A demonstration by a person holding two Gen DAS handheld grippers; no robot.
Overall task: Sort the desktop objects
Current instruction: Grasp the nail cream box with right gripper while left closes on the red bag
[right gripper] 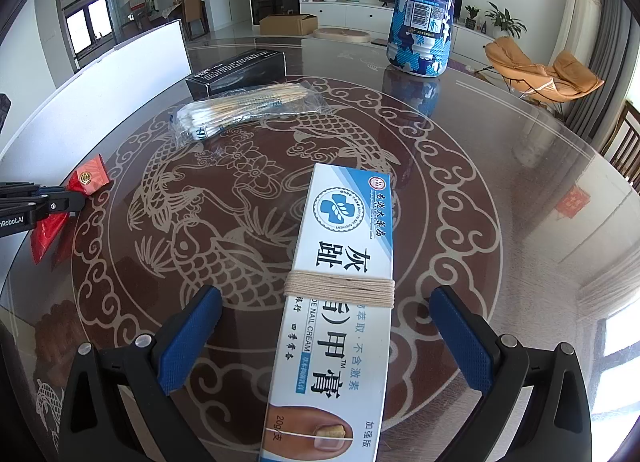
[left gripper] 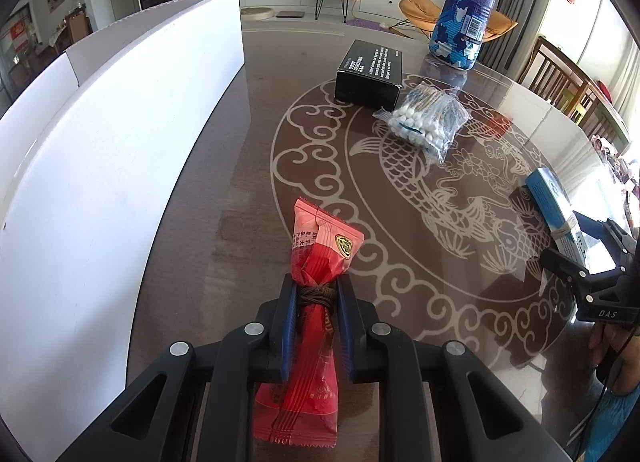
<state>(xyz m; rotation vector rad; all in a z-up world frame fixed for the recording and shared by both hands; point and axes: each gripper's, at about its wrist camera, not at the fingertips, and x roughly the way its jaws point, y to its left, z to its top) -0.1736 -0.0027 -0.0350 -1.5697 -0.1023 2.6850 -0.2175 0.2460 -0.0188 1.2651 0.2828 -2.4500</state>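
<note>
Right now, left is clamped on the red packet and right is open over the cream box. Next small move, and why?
Probably lift the left gripper and carry the red packet to the white bin beside it. Its pads pinch the packet at the string-wrapped waist, so the grasp looks done. The right gripper straddles the cream box, pads clear, and can wait.

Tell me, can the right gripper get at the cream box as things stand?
Probably yes: the right gripper is open with the cream box lying between its fingers, nothing blocking either side.
</note>
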